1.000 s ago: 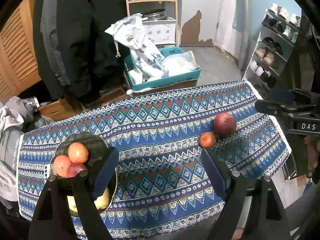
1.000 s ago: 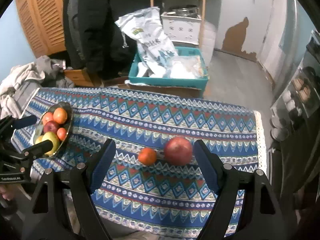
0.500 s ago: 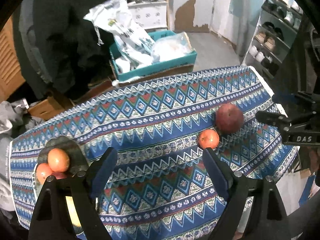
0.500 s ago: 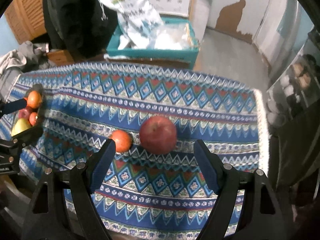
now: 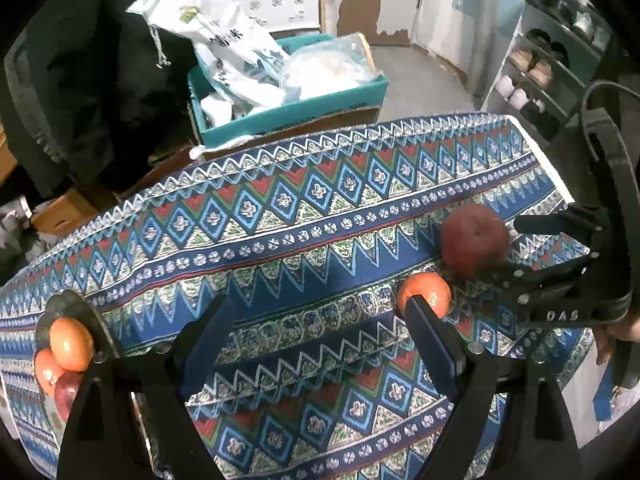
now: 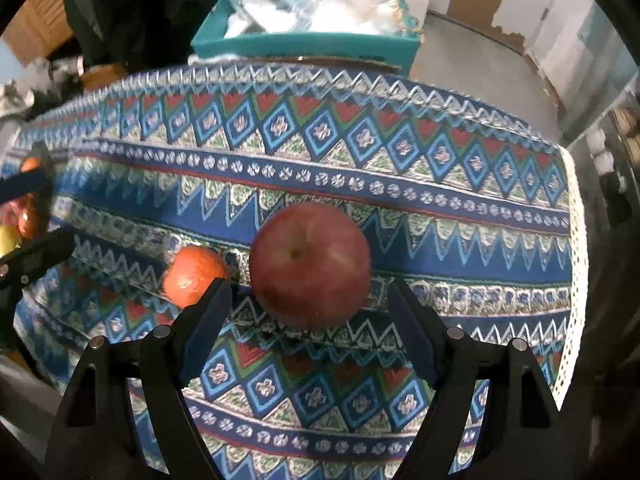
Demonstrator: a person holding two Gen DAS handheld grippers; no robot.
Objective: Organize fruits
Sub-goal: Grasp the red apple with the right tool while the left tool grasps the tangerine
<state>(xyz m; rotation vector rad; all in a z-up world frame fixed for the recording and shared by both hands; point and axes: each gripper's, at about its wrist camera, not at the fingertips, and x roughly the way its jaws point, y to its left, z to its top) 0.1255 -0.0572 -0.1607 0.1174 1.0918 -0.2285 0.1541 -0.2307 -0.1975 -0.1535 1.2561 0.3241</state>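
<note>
Looking through my right wrist camera, I see my right gripper point(image 6: 308, 312) with its two dark fingers spread wide apart, holding nothing. A large red apple point(image 6: 311, 265) sits on the patterned tablecloth point(image 6: 400, 152) between and just beyond the fingertips; I cannot tell whether either pad touches it. Just beside the apple, on its left, lies a small orange point(image 6: 194, 276), partly hidden behind the left fingertip point(image 6: 208, 316).

Through my left wrist camera, my left gripper point(image 5: 320, 324) is also spread wide, with nothing between its fingers. Its right fingertip point(image 5: 424, 328) overlaps the near side of the same orange point(image 5: 425, 291), though I cannot tell whether they touch. The apple point(image 5: 474, 241) rests just behind and to the right of the orange, and the black frame of my right gripper point(image 5: 532, 256) reaches in from the right edge around it.

At the far left of the table, a dark round plate point(image 5: 66, 306) holds more fruit: an orange piece point(image 5: 72, 338) on top, another orange piece point(image 5: 47, 370) and a red one point(image 5: 66, 392) below it, partly cut off by the gripper body. The plate stands well apart from the apple and the loose orange.

Beyond the table, a teal box point(image 5: 296, 112) holds white plastic bags point(image 5: 224, 40). A shoe rack point(image 5: 556, 64) stands at the right.
</note>
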